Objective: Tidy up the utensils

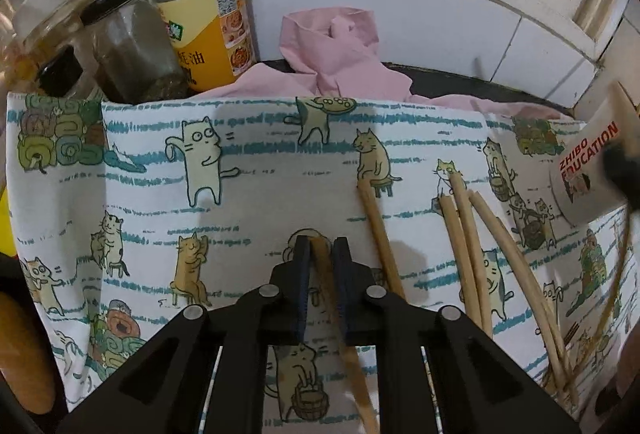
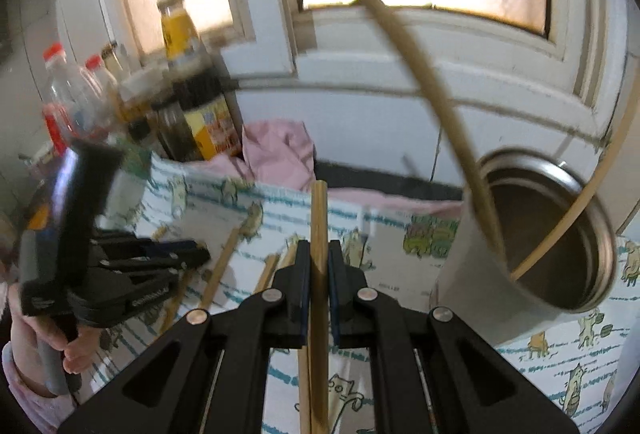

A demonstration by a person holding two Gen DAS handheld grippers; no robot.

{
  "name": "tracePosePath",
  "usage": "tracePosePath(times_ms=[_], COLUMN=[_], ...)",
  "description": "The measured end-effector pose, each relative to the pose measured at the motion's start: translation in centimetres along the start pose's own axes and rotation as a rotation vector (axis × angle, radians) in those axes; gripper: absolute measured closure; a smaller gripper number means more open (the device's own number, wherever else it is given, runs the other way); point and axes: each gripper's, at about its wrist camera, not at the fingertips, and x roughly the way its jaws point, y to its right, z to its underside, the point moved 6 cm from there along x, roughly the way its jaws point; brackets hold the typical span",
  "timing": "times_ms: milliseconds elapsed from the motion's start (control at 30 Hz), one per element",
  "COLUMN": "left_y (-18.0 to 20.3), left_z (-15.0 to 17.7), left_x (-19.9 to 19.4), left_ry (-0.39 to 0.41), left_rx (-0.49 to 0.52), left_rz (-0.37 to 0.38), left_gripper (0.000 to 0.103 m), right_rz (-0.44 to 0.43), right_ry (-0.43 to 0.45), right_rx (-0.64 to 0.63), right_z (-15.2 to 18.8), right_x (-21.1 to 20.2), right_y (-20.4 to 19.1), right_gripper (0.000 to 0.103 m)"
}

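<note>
My left gripper [image 1: 321, 243] is shut on a wooden chopstick [image 1: 340, 322] just above the cat-print cloth [image 1: 248, 170]. Several more chopsticks [image 1: 464, 234] lie on the cloth to its right. My right gripper [image 2: 319, 248] is shut on another chopstick [image 2: 319, 218] held above the cloth [image 2: 400, 258]. A grey metal holder cup [image 2: 520, 266] stands to its right with two chopsticks [image 2: 420, 54] in it. The cup's edge shows in the left wrist view [image 1: 588, 174]. The left gripper shows in the right wrist view [image 2: 192, 254].
Sauce bottles and jars [image 1: 132, 34] stand at the back left, also seen in the right wrist view [image 2: 168, 106]. A pink cloth [image 1: 336, 54] lies behind the printed cloth. A white window frame [image 2: 400, 82] runs along the back.
</note>
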Motion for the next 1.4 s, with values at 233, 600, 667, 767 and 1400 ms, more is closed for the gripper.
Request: tracePosePath(times_ms=[233,600,667,767,1400], left_y=[1.9,3.3,3.6,3.7,8.7], left_z=[-0.6,-2.9,-3.2,-3.2,-5.9], left_x=[-3.7,-17.6,-19.3,-21.8,-30.8], left_ry=[0.116,0.445,0.488,0.545,0.786], left_rx=[0.029,0.045,0.049,0.048,0.089], left_rz=[0.060,0.155,0.160,0.178,0.354], left_gripper=[0.097,0.097,0.097,0.097,0.097], right_rz=[-0.101,-0.055,-0.039,-0.055,0.090], right_ry=[0.252,0.472,0.496,0.562,0.990], right_rx=[-0.031,-0.005,0.000,0.031,0.398], right_z=[-2.2,-3.4,-3.5,-3.5,-2.3], right_x=[-5.7,-10.1,-10.3,-11.5,-20.5], right_y=[-0.7,0.8,0.8,1.0,9.9], right_gripper=[0.096,0.096,0.096,0.096,0.096])
